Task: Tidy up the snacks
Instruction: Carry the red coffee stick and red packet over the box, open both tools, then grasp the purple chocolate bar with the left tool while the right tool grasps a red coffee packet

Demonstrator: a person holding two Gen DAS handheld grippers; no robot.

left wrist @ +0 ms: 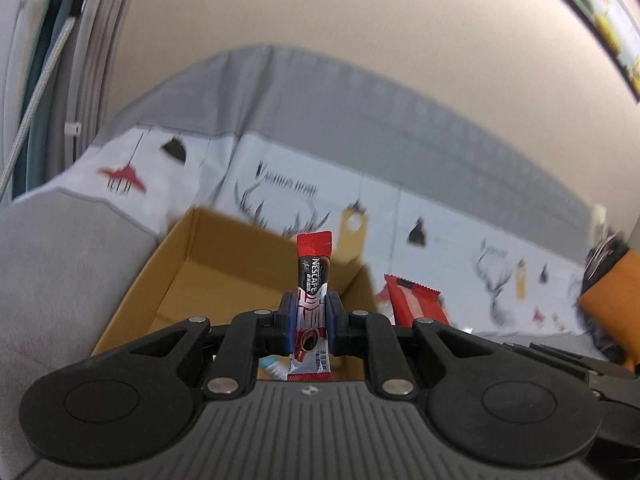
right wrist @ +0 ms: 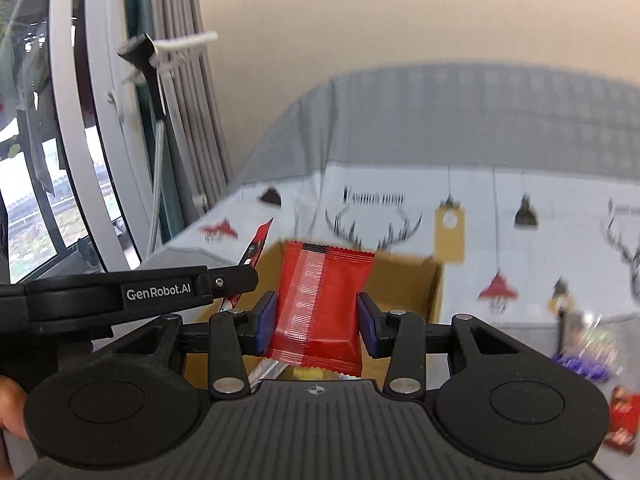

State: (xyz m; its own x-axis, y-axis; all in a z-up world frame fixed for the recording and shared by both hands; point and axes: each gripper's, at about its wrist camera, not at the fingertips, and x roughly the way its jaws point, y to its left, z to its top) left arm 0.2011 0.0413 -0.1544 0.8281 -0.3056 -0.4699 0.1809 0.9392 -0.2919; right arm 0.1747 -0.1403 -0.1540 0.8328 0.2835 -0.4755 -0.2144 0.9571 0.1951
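My left gripper (left wrist: 311,316) is shut on a red and black Nescafe stick (left wrist: 312,276), held upright above the open cardboard box (left wrist: 192,276). My right gripper (right wrist: 317,318) is shut on a red snack packet (right wrist: 320,308), held over the same box (right wrist: 416,284). In the right wrist view the left gripper's body (right wrist: 160,292) reaches in from the left with the stick's tip (right wrist: 256,246) showing. The red packet (left wrist: 416,300) also shows at the right in the left wrist view. A small blue and white item (left wrist: 272,366) and a yellow one (right wrist: 308,372) lie inside the box.
The box sits on a sofa with a white cover printed with antlers and lamps (right wrist: 520,240). A purple packet (right wrist: 588,356) and a red packet (right wrist: 622,424) lie on the cover to the right. A window and grey curtains (right wrist: 180,120) are at the left.
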